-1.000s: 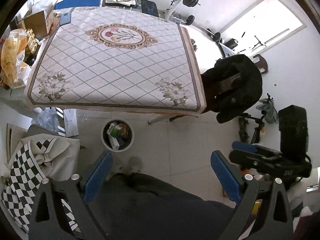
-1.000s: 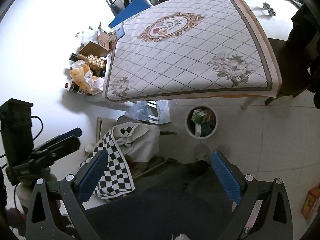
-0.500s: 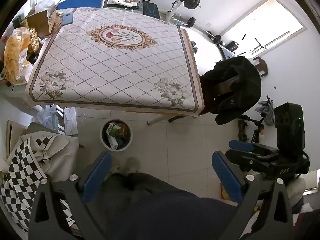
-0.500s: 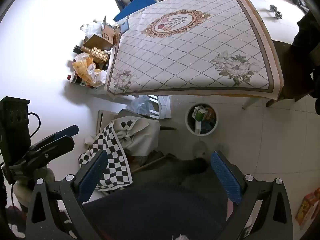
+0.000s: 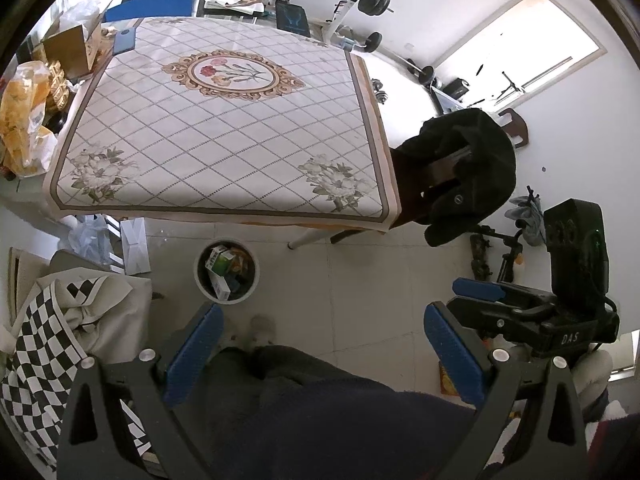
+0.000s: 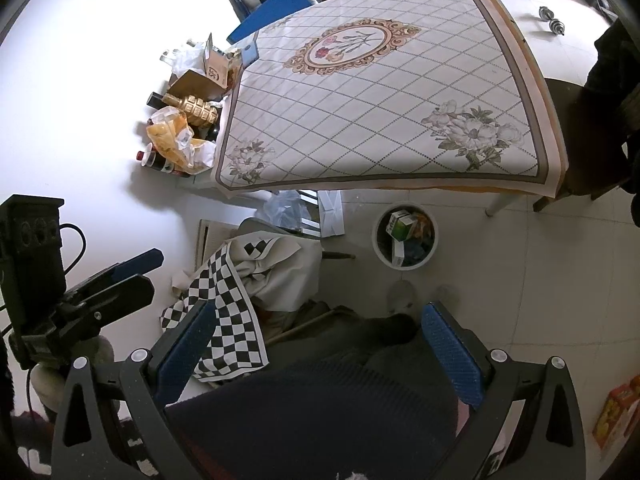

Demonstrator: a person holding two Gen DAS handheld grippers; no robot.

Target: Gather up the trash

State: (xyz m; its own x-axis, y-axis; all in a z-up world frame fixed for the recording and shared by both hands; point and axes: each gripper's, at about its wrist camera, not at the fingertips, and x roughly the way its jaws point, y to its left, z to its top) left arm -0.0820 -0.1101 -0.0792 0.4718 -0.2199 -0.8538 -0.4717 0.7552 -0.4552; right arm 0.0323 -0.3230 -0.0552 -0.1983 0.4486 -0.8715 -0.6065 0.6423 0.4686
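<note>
A white round trash bin (image 5: 226,271) stands on the tiled floor by the table's near edge, holding small boxes and wrappers; it also shows in the right wrist view (image 6: 405,236). My left gripper (image 5: 322,346) is open and empty, held high above the floor and my lap. My right gripper (image 6: 318,342) is open and empty too, at a similar height. The right gripper shows at the right of the left wrist view (image 5: 520,312); the left gripper shows at the left of the right wrist view (image 6: 92,292).
A table with a flowered diamond-pattern cloth (image 5: 224,128) fills the upper view. A chair with a black coat (image 5: 460,172) stands at its right. A checkered cloth on a chair (image 5: 48,336), bags and boxes (image 5: 24,120) lie left. Weights (image 5: 372,0) stand behind.
Both grippers have risen and drawn back a little, so the table and bin look slightly farther. Both stay open and empty.
</note>
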